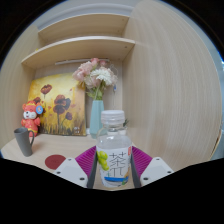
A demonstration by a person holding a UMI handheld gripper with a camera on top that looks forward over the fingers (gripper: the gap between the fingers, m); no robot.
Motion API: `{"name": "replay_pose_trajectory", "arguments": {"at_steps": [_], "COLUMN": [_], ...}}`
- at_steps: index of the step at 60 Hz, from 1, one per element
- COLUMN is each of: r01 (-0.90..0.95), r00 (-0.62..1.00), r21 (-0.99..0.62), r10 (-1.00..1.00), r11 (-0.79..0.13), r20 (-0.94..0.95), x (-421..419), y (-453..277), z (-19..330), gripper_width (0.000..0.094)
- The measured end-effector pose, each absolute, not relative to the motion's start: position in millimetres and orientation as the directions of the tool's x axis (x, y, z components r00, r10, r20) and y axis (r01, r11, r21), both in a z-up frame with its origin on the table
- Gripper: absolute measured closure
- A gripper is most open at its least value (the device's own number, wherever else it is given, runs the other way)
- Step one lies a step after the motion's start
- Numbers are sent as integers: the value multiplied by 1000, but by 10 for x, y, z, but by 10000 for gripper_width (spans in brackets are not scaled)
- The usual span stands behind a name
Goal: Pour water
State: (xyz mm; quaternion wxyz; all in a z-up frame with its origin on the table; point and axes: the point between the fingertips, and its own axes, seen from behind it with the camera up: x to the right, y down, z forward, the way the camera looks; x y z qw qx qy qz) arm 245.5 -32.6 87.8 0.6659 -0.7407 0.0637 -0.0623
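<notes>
Bottle, clear plastic, white screw cap, white label with green characters (115,155): stood upright at lower centre of the frame, between the two fingers of the gripper (114,163). Purple pads (141,160) lay against the label on either side with no gap visible, so the fingers were judged pinched on the bottle rather than spread about it. Whether its base rested on the pale wooden tabletop (60,150) or hung clear could not be told; the base was hidden.

Contents: level not readable behind the label; upper shoulder appeared transparent. Cap appeared fitted, so pouring had apparently not begun.

Receiving vessel, probable: grey cylindrical cup (22,141), at lower left of the frame, well apart from the bottle, just beside an orange and red plush figure (33,117). A small dark red round disc (54,161) lay on the tabletop between cup and fingers.

Handling note, as judgement: the grip sat at label height, near mid-body, which suited a controlled tilt. Thin plastic would yield, so squeeze should be kept moderate. Cap would need removal before any water could flow. Carry should be level toward the cup, then tilt slowly with the mouth over its rim.

Background: pale blue vase of pink flowers (96,100) stood beyond the bottle at centre; floral painting on yellow ground (58,104) at left.
</notes>
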Motion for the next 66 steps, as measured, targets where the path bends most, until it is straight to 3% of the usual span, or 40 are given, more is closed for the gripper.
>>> {"name": "replay_pose_trajectory", "arguments": {"at_steps": [12, 26, 37, 54, 66], "r01": [25, 88, 391, 868, 999], "r00": [985, 977, 900, 487, 51], "r21": [-995, -989, -911, -492, -50], "r10": [-170, -185, -150, -79, -100], "r11": [-99, -122, -130, -64, 15], "r20": [42, 109, 408, 870, 994], "x": [2425, 2363, 1982, 856, 203], "y": [-296, -268, -97, 289, 439], "z": [867, 920, 1290, 1736, 1852], "gripper_width": [547, 548, 547, 548, 548]}}
